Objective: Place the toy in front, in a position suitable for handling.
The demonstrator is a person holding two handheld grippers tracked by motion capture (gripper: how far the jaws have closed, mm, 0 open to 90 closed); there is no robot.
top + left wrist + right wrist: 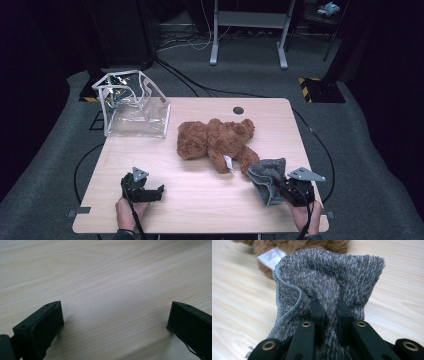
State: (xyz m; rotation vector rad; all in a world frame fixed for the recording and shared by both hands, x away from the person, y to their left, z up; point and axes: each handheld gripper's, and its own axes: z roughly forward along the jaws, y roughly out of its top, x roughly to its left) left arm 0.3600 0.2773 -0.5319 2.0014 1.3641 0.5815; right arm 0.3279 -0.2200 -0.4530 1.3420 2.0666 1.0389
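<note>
A brown teddy bear (217, 142) lies on its side in the middle of the wooden table (200, 200), a white tag on one leg. Its fur and tag (270, 258) show behind the cloth in the right gripper view. A grey fuzzy cloth (267, 177) bunches up at the front right, just beside the bear's leg. My right gripper (287, 190) is shut on the cloth (329, 280), both jaws pinching a fold of it. At the front left my left gripper (152, 192) stands open (115, 320) over bare wood, nothing between its jaws.
A clear plastic bag with a white frame (132, 105) stands open at the table's back left corner. A dark round hole (238, 110) sits near the back edge. Cables and a desk frame (247, 30) lie on the floor beyond.
</note>
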